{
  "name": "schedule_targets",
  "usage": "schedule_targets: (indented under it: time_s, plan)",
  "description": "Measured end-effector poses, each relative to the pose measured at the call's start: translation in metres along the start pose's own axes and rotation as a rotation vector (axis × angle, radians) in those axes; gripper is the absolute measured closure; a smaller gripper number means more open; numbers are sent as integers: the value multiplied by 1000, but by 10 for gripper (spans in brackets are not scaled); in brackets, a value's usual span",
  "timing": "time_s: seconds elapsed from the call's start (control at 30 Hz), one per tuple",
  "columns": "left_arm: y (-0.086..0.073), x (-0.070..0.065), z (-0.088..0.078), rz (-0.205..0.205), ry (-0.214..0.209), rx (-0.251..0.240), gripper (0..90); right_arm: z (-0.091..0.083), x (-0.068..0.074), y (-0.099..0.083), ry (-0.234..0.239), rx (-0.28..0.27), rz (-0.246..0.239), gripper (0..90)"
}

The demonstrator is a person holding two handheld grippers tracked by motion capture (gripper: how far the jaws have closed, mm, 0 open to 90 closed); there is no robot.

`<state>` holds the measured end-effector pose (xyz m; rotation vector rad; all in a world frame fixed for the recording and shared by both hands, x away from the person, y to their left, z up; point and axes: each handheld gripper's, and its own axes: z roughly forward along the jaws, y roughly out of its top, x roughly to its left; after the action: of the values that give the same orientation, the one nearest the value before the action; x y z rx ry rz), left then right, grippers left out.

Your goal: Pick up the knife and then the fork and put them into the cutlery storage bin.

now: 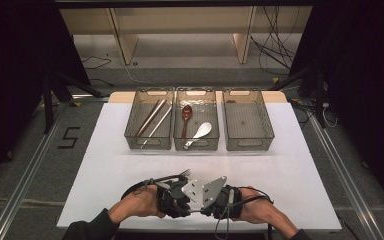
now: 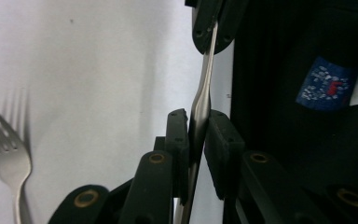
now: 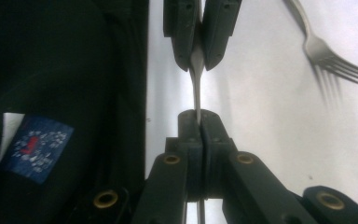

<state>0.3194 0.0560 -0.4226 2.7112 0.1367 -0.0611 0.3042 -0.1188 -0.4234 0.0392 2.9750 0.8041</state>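
A hand-over looks to be in progress near the table's front edge: the left gripper [image 2: 196, 128] and the right gripper [image 3: 200, 122] both pinch the same thin, flat silver metal utensil handle [image 2: 204, 79], held edge-on in the air between them, its working end hidden. Next, judging by the sorted baskets, one grip must let go so the other can carry the piece to a clear plastic basket [image 1: 247, 125]. Both hands are low, facing each other, jaws pointing inward almost nose to nose. A silver metal fork [image 1: 184, 173] lies just beyond them on the white table [image 1: 290, 170]
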Motion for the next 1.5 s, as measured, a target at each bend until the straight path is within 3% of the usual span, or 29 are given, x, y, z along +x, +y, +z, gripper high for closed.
schedule_targets:
  time_s: [0.17, 0.33, 0.53, 0.63, 0.87, 1.13, 1.23, 1.5]
  plan:
    - [0, 1, -2, -34, 14, -21, 762, -2, 1, 1, -26, 1, 8, 896]
    - [-2, 8, -10, -55, 32, -50, 680, -5, 0, 0, -68, 1, 23, 897]
    - [-7, 21, -25, -176, 92, -149, 490, -10, -8, -7, -142, -1, 84, 897]
    - [-11, 25, -30, -198, 129, -176, 422, -15, -14, -11, -175, -3, 123, 897]
    - [-25, 38, -42, -293, 176, -261, 350, -23, -25, -20, -256, -11, 170, 897]
    - [-47, 49, -46, -382, 213, -268, 297, -39, -35, -27, -332, -46, 217, 896]
    - [-56, 53, -47, -422, 230, -292, 289, -46, -39, -28, -355, -62, 233, 896]
    - [-77, 59, -50, -481, 253, -304, 277, -63, -54, -34, -418, -82, 275, 897]
